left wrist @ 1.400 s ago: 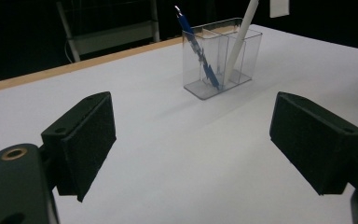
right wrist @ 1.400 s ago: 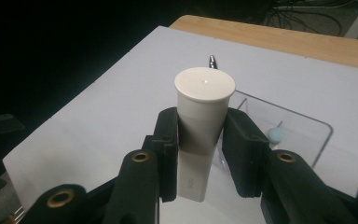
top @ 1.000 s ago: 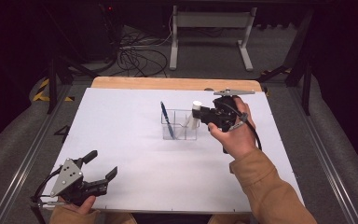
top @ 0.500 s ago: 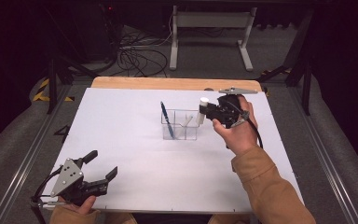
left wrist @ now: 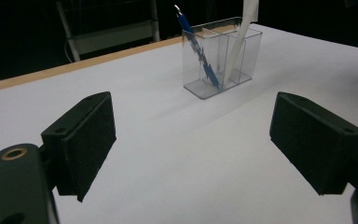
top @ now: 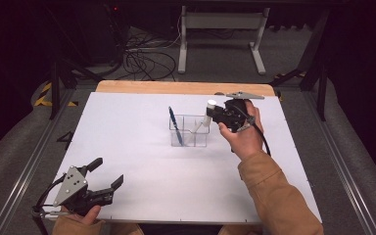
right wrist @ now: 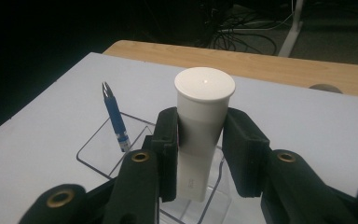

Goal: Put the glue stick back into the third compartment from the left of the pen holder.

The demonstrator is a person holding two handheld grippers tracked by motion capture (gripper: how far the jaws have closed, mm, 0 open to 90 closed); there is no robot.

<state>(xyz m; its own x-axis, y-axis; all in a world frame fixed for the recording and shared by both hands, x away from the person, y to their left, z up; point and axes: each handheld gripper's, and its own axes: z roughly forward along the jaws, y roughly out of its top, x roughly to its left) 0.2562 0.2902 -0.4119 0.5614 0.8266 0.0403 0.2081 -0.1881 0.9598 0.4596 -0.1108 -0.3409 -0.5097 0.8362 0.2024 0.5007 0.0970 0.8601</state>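
White capped plastic tube [right wrist: 202, 130] clenched in right gripper [right wrist: 200, 154], angled into clear plastic organiser's [top: 189, 131] right compartment; left gripper [top: 103, 181] released, idle near-left.

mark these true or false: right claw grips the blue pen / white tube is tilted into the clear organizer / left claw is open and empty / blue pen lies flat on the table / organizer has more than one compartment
1. The right claw grips the blue pen. False: its pads press on the white tube.
2. The white tube is tilted into the clear organizer. True.
3. The left claw is open and empty. True.
4. The blue pen lies flat on the table. False: it stands leaning in the organizer's left compartment.
5. The organizer has more than one compartment. True.
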